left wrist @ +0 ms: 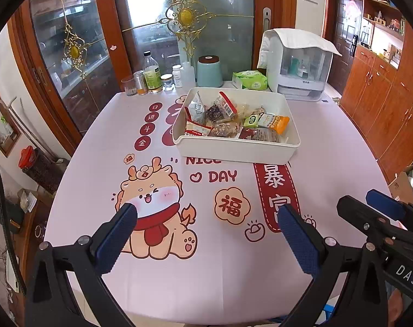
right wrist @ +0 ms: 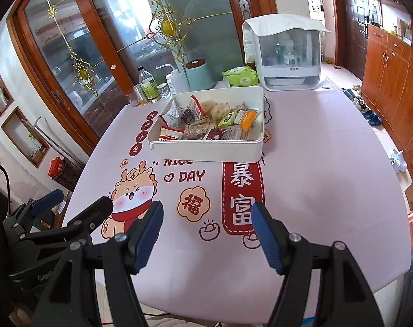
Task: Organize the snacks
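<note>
A white plastic bin [left wrist: 233, 150] [right wrist: 206, 151] stands on the pink printed tablecloth past the middle of the table. It holds several wrapped snacks [left wrist: 228, 120] [right wrist: 206, 122], among them an orange packet [left wrist: 277, 122] [right wrist: 247, 117]. My left gripper [left wrist: 206, 215] is open and empty above the near part of the table, well short of the bin. My right gripper [right wrist: 206, 212] is open and empty, beside the left one. The right gripper also shows at the right edge of the left wrist view [left wrist: 370, 204], and the left gripper at the left edge of the right wrist view [right wrist: 78, 201].
Bottles and jars [left wrist: 152, 76] [right wrist: 149, 87], a teal canister [left wrist: 209, 70] [right wrist: 199, 75], a green tissue pack [left wrist: 250, 80] [right wrist: 240, 76] and a white covered appliance [left wrist: 299, 65] [right wrist: 288, 57] line the table's far edge. Wooden cabinets [left wrist: 383, 95] stand to the right.
</note>
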Demonstrator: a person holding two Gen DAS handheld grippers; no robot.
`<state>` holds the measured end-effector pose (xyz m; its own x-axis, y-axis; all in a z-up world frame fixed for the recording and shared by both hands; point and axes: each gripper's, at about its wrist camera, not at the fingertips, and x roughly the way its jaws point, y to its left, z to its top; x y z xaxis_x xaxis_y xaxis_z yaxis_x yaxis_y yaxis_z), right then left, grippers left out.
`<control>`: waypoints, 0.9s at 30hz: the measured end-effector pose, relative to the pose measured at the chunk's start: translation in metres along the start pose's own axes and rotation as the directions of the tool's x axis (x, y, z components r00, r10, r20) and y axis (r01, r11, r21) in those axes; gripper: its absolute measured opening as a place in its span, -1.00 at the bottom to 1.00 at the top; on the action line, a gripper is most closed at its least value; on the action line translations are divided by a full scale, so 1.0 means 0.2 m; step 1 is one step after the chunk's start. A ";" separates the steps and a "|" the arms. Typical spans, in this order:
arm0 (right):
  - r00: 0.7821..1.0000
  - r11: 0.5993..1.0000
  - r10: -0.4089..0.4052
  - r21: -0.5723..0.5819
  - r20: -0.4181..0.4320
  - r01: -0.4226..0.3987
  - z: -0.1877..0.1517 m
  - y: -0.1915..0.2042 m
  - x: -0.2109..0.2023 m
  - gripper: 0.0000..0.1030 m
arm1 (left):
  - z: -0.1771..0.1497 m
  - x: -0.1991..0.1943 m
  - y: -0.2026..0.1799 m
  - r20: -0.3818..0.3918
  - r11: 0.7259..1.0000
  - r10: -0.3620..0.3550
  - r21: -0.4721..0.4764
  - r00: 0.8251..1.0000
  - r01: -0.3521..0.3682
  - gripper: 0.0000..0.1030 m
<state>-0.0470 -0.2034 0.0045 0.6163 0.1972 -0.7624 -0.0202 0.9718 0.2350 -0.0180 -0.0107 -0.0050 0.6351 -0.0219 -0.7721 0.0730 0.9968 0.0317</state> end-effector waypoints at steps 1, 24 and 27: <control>1.000 1.000 0.001 0.000 0.000 -0.001 0.00 0.00 0.00 0.31 | 0.00 0.00 0.00 -0.001 1.000 -0.001 0.000 1.000 0.001 0.99; 1.000 1.000 0.003 0.010 -0.005 -0.003 -0.03 -0.02 0.00 0.31 | -0.06 0.00 -0.01 -0.014 1.000 -0.007 -0.005 1.000 0.007 0.99; 1.000 1.000 0.004 0.009 -0.005 -0.004 -0.03 -0.02 0.00 0.31 | -0.06 0.00 0.00 -0.021 1.000 -0.010 -0.004 1.000 0.009 0.99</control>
<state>-0.0529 -0.2063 0.0001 0.6122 0.2022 -0.7644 -0.0156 0.9697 0.2440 -0.0277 -0.0100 -0.0128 0.6181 -0.0298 -0.7855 0.0760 0.9969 0.0219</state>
